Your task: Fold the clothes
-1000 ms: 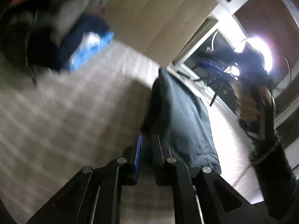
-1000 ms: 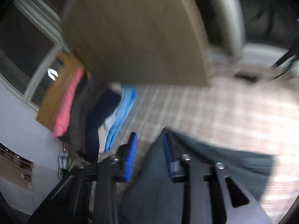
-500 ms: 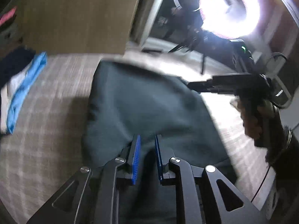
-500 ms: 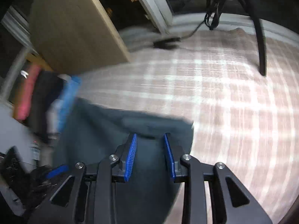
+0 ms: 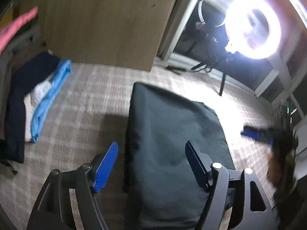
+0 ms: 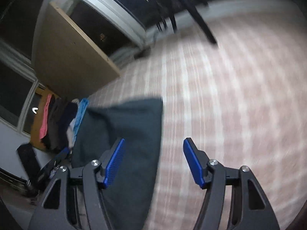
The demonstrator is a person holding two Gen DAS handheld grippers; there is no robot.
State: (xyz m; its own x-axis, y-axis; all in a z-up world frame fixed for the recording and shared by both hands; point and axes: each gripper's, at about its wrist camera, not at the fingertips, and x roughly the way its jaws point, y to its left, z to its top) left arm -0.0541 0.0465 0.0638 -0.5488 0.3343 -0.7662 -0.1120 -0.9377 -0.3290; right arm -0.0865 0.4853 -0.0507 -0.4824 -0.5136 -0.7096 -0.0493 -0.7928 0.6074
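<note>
Both my grippers are letting go. Left gripper (image 5: 151, 160): jaws opening, already wide apart, nothing pinched. The dark garment (image 5: 172, 143) lies flat under it on the checked cover (image 5: 80, 111); the left blue pad (image 5: 106, 166) hangs off the garment's left edge over bare cover, the right pad sits above the cloth. No pad presses on the fabric.

Right gripper (image 6: 153, 161): jaws opening too, wide, empty. Its left pad (image 6: 114, 163) is over the garment (image 6: 122, 134), its right pad over bare cover (image 6: 239, 105), so the garment's right edge runs up between the fingers. Not gripped.

The garment is folded into a long block, its edges roughly straight, lying on the cover in front of me, with its far end toward the wooden board (image 5: 103, 23). In the left wrist view my right gripper (image 5: 257, 133) shows blurred just off the garment's right side, with the hand (image 5: 282, 163) behind it.

The pile (image 5: 36, 99) of dark blue, white and light blue items sits at the cover's left edge, well apart from the garment. A pink item (image 5: 17, 28) lies further back left. The ring light (image 5: 253, 27) glares at upper right. Motion blur in both views, heavier in the right one.
</note>
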